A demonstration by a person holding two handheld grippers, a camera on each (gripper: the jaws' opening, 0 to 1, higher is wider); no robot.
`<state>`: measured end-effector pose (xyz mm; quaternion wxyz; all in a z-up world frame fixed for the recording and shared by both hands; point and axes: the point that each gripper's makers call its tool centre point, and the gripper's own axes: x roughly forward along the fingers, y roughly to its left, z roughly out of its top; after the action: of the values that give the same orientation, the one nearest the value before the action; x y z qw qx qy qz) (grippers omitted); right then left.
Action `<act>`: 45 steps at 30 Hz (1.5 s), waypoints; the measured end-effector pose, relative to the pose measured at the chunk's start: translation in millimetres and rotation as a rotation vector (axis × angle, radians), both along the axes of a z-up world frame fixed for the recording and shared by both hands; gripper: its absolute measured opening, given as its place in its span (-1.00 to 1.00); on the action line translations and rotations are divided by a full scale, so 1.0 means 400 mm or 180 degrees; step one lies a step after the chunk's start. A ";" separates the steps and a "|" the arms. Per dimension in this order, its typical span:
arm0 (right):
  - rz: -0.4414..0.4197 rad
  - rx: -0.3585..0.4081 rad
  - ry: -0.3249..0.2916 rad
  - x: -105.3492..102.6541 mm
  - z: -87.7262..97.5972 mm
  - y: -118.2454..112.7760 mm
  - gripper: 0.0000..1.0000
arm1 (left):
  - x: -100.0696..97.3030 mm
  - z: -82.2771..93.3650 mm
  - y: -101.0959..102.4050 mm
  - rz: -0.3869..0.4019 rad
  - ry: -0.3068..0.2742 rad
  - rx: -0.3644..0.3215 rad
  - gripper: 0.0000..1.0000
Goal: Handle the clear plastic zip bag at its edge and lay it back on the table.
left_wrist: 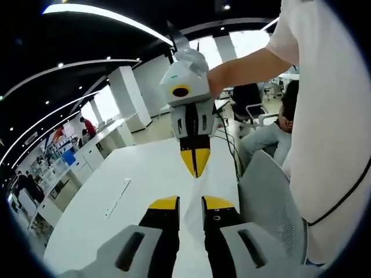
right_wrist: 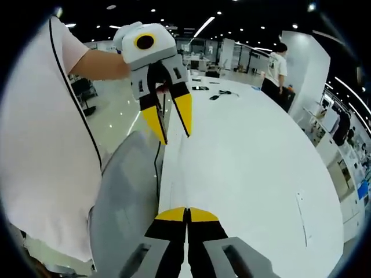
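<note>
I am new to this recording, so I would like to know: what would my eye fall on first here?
First comes the right hand-held gripper, white with yellow tips, shut on the clear plastic zip bag above the long white table. Just below it, the left hand-held gripper is open, with the bag's lower part between its jaws.

Bright ceiling lights; window glare; edges warped.

Clear bag (left_wrist: pixel 196 191) is barely showing against the white table (left_wrist: pixel 116 197), edges too faint to trace. Chair (left_wrist: pixel 272 208) is running off lower right of frame. Far-table items (right_wrist: pixel 215 92) too small to identify.
</note>
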<state>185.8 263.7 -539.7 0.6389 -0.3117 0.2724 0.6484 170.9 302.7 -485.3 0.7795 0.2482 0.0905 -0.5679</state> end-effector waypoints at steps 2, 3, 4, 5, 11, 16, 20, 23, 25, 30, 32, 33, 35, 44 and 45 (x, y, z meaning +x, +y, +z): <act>0.0006 -0.0007 -0.0013 -0.002 0.001 0.004 -1.00 | -0.005 0.006 -0.018 -0.0039 -0.0011 0.0006 -0.77; 0.0008 -0.0015 -0.0017 -0.002 0.001 0.006 -1.00 | -0.006 0.007 -0.027 -0.0074 -0.0026 0.0026 -0.77; 0.0004 -0.0021 -0.0032 -0.001 0.002 0.008 -1.00 | -0.008 0.008 -0.035 -0.0101 -0.0025 0.0034 -0.77; -0.0010 -0.0025 -0.0031 0.000 0.003 0.009 -1.00 | -0.009 0.011 -0.046 -0.0133 -0.0052 0.0039 -0.76; -0.0062 -0.0048 -0.0040 0.004 0.006 0.016 -1.00 | -0.020 -0.007 -0.078 -0.0261 -0.0088 0.0171 -0.76; -0.0075 -0.0073 -0.0052 -0.003 0.009 0.024 -1.00 | -0.021 -0.036 -0.082 -0.0278 -0.0070 0.0324 -0.79; -0.0064 -0.0083 -0.0057 -0.007 0.009 0.028 -1.00 | -0.010 -0.060 -0.076 -0.0230 -0.0093 0.0475 -0.83; -0.0060 -0.0094 -0.0059 -0.009 0.008 0.028 -1.00 | -0.007 -0.073 -0.075 -0.0205 -0.0052 0.0533 -0.88; -0.0073 -0.0107 -0.0055 -0.009 0.008 0.028 -1.00 | -0.010 -0.081 -0.073 -0.0213 -0.0019 0.0569 -0.93; -0.0084 -0.0121 -0.0070 -0.013 0.010 0.031 -1.00 | -0.012 -0.094 -0.071 -0.0206 0.0036 0.0642 -1.00; -0.0094 -0.0126 -0.0067 -0.012 0.009 0.030 -1.00 | -0.016 -0.099 -0.071 -0.0209 0.0067 0.0663 -1.00; -0.0099 -0.0130 -0.0072 -0.011 0.009 0.029 -1.00 | -0.018 -0.099 -0.072 -0.0221 0.0073 0.0660 -1.00; -0.0119 -0.0138 -0.0079 -0.008 0.008 0.028 -1.00 | -0.028 -0.101 -0.076 -0.0258 0.0111 0.0651 -1.00; -0.0179 -0.0144 -0.0097 0.001 0.009 0.022 -1.00 | -0.055 -0.105 -0.082 -0.0350 0.0201 0.0622 -1.00; -0.0187 -0.0144 -0.0101 0.003 0.009 0.022 -1.00 | -0.057 -0.106 -0.081 -0.0355 0.0214 0.0618 -1.00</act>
<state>186.9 272.5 -536.0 0.6546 -0.3283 0.2858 0.6180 148.1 270.3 -527.8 0.7155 0.3080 0.1573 -0.6070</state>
